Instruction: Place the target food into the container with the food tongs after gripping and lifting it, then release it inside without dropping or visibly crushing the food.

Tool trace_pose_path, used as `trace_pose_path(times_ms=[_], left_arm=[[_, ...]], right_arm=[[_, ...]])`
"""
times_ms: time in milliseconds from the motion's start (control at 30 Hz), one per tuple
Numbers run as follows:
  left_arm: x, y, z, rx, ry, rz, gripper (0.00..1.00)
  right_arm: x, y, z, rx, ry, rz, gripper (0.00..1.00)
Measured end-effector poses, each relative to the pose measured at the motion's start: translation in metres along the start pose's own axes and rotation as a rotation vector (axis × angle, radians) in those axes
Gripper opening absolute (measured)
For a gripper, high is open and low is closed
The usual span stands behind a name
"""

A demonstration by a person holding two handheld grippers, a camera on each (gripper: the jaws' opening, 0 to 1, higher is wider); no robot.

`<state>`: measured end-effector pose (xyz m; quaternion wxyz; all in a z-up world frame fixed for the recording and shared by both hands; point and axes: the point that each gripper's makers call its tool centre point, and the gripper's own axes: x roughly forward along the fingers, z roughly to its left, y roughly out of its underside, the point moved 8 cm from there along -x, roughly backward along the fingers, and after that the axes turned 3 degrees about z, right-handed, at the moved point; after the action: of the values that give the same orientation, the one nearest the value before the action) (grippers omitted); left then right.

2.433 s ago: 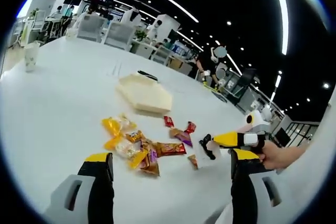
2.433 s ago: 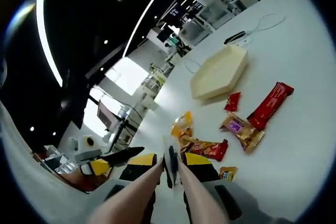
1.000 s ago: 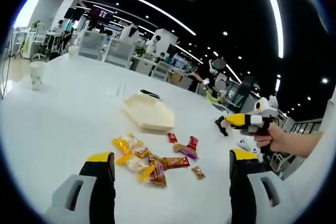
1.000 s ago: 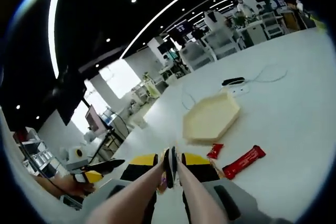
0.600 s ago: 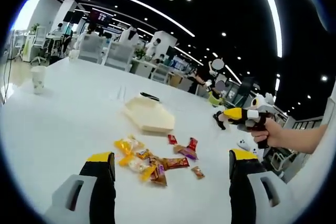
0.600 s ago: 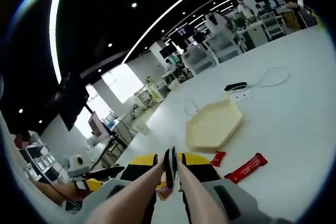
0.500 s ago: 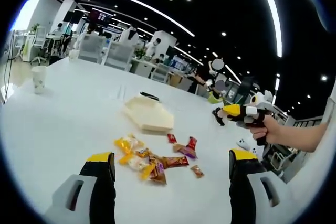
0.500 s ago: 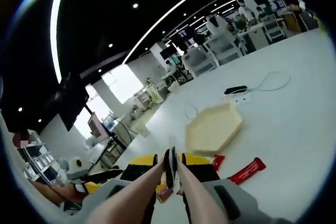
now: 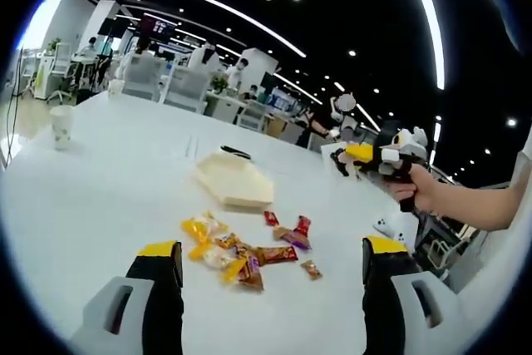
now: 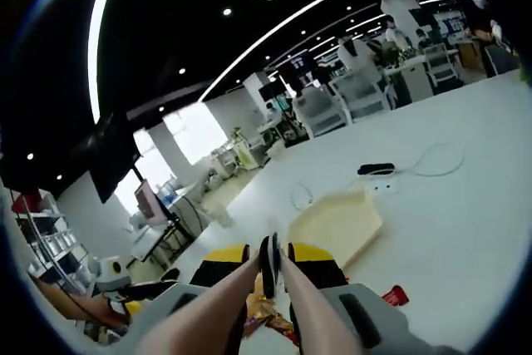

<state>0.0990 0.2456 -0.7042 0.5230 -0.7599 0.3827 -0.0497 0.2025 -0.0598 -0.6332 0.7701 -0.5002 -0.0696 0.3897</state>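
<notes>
In the left gripper view, the left claw (image 9: 272, 268) stands spread wide at the bottom of the frame above the white table (image 9: 91, 180), gripping nothing. The snack packets (image 9: 241, 248) lie scattered at centre, with the cream hexagonal container (image 9: 234, 181) just above them. The right claw (image 9: 341, 160) is held by a hand (image 9: 418, 190) at upper right. In the right gripper view, the right claw (image 10: 272, 268) is pressed onto the food tongs (image 10: 269, 259), whose tips meet at lower centre; the container (image 10: 337, 228) lies just right of them, with packets (image 10: 268, 312) below.

A paper cup (image 9: 60, 125) is seen far left on the white bench (image 9: 100, 189); a black device (image 10: 376, 169) with white cable (image 10: 428, 160) lies beyond.
</notes>
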Motion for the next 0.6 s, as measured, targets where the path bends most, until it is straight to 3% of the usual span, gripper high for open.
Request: trace_pose_path(times_ms=[200, 600], left_arm=[[-0.005, -0.01, -0.001, 0.007, -0.002, -0.052, 0.89], [-0.014, -0.011, -0.008, 0.03, -0.005, -0.064, 0.89]], right_arm=[[0.007, -0.018, -0.006, -0.024, -0.006, -0.005, 0.17], [0.025, -0.048, -0.008, -0.112, -0.03, -0.002, 0.17]])
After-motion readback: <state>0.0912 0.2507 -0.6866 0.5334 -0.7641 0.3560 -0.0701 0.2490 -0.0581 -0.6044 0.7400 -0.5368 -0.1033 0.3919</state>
